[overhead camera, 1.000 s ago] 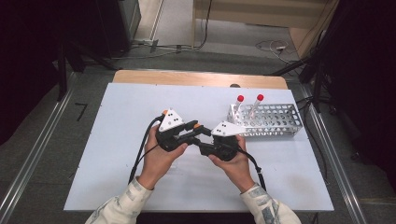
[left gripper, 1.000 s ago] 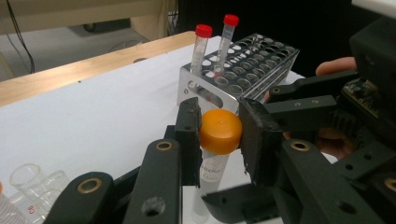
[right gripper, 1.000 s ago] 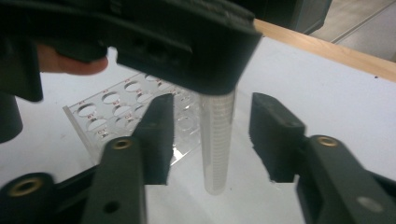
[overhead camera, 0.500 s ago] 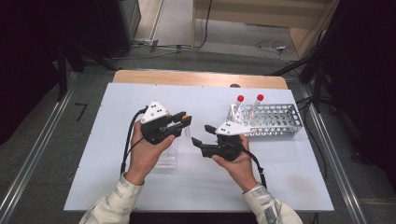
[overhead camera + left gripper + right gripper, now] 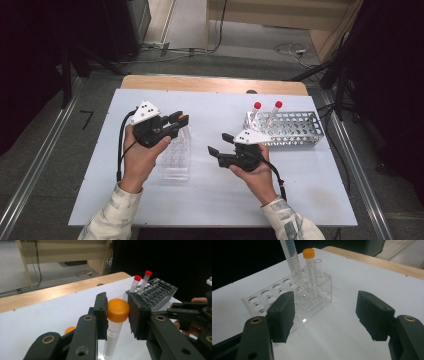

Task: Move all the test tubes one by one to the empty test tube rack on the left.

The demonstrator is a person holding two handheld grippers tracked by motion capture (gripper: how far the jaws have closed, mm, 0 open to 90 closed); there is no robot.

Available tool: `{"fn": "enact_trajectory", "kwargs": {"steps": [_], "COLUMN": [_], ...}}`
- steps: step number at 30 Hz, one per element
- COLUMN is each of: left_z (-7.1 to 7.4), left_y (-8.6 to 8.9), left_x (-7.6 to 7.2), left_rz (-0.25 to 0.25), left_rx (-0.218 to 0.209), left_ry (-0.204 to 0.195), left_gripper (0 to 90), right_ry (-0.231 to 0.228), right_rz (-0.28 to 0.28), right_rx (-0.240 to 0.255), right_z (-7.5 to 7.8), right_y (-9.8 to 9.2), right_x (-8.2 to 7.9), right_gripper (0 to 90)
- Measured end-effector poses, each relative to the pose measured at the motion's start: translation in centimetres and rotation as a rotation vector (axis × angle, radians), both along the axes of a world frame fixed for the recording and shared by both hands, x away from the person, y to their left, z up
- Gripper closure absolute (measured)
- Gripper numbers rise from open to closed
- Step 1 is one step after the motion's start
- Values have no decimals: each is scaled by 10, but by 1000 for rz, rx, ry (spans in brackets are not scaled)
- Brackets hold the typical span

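My left gripper is shut on the orange cap of a clear plastic tube, which hangs above the clear plastic rack. In the right gripper view this tube, marked with blue lines, hangs in front of an orange-capped tube that stands in the clear rack. My right gripper hovers to the right of that rack. Its jaws have just been opening and stand wide with nothing between them.
A metal rack stands at the right back with two red-capped tubes upright at its left end. A wooden strip runs along the table's far edge. Another orange cap shows low beside my left jaws.
The two grippers were close together over the table's middle. My left gripper has moved left and a little up with the tube, over the clear rack. The right jaws have opened.
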State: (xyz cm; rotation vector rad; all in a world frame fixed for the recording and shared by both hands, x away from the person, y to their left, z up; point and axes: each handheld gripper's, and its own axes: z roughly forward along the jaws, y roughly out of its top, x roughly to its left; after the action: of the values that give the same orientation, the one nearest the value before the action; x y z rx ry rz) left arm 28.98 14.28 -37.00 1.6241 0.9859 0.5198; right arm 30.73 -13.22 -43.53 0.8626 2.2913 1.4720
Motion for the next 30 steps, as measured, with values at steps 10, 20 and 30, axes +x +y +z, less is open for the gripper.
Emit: {"fn": "enact_trajectory", "kwargs": {"steps": [10, 20, 30], "left_z": [-1, -8, -22], "left_y": [10, 11, 5], "left_x": [4, 9, 14], "left_rz": [49, 97, 115], "left_rx": [21, 58, 107], "left_ry": [-6, -11, -6], "left_gripper": [714, 714, 714], "right_ry": [3, 9, 11], "right_rz": [1, -9, -10], "right_rx": [8, 2, 4], "right_z": [-1, -2, -2], "right_y": [-1, -3, -3], "right_x": [1, 3, 3], "right_gripper": [281, 242, 242]}}
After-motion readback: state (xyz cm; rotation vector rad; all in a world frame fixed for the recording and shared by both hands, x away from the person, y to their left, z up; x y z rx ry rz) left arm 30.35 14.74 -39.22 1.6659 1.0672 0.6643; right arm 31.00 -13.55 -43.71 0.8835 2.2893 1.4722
